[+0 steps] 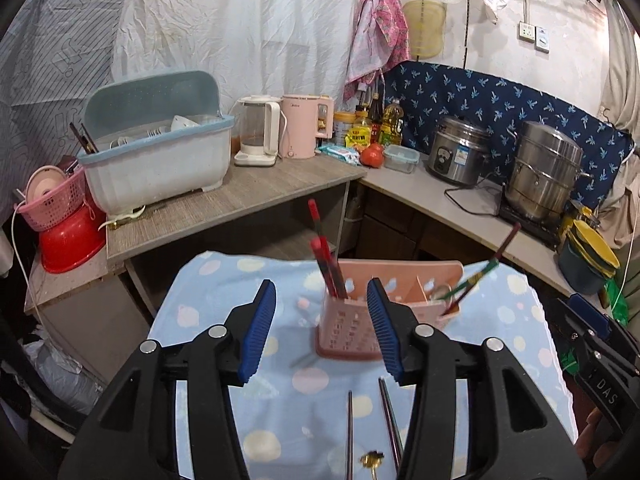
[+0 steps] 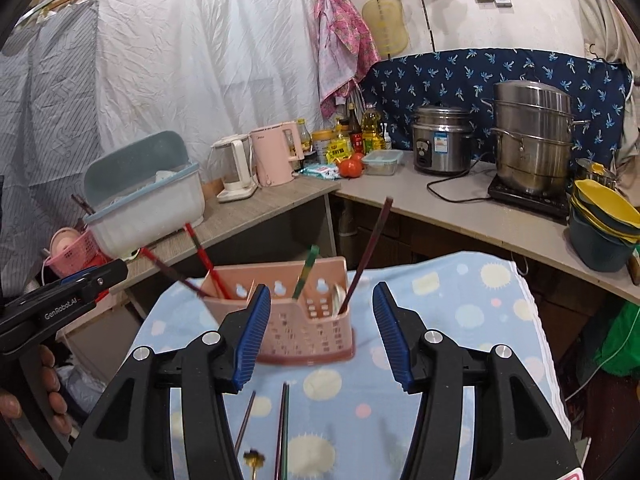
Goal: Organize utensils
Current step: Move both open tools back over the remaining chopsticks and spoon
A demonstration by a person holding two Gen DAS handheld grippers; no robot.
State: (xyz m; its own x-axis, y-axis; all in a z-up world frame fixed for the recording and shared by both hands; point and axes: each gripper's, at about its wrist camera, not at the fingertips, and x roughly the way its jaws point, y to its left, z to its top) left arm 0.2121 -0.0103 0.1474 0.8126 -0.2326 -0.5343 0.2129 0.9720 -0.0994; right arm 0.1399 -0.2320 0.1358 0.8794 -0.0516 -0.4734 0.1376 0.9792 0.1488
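A pink slotted utensil holder stands on a blue spotted cloth. Red chopsticks lean in one end compartment. A green chopstick and a dark one stand in the others. Nearer me, metal chopsticks and a gold spoon lie on the cloth. My left gripper hangs open in front of the holder with nothing between its pads. My right gripper is open too, also with nothing between its pads.
Behind runs an L-shaped counter with a blue dish drainer box, a clear kettle, a pink kettle, a rice cooker and a steel steamer pot. A pink basket and a red basin sit at the left.
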